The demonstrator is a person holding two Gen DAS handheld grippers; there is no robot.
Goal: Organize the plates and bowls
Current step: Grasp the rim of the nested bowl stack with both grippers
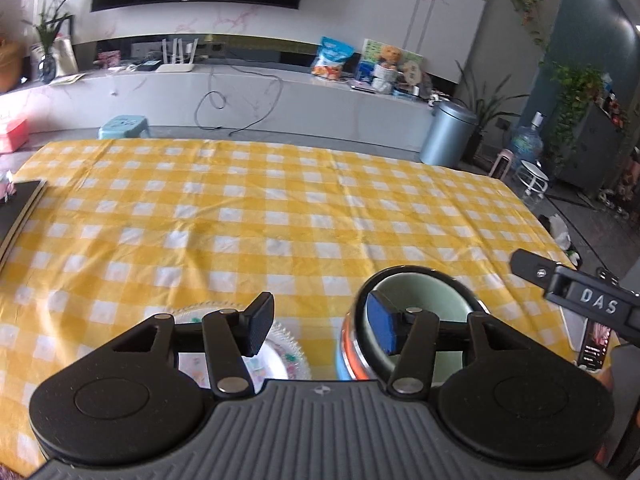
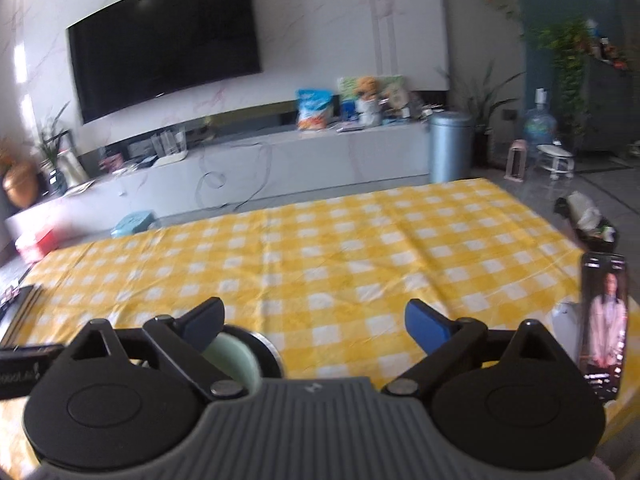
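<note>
Both of my claws hang over the near edge of the yellow checked tablecloth (image 1: 280,208), and both are empty. My left gripper (image 1: 320,322) is spread partway, nothing between its pads; my right gripper (image 2: 316,322) is splayed wide over bare cloth.

What matters for the coming move is how the two dishes lie about my left claw. A patterned plate (image 1: 282,354) sits low and to the left, mostly hidden beneath the left finger, flat on the cloth. A bowl (image 1: 420,300) with a pale green inside and an orange-and-blue outer wall stands upright just right of it, its rim behind my left claw's right pad. Plate and bowl are close neighbours; whether they touch I cannot tell. Seen from my right wrist, that bowl (image 2: 236,354) lies down at the left, beneath the left finger, so it sits between my two hands and either could take it, though the plate is reachable only by my left.

My left claw tilts downward toward the dishes; my right points more shallowly across the table, with a phone (image 2: 604,320) propped upright at its far right.
</note>
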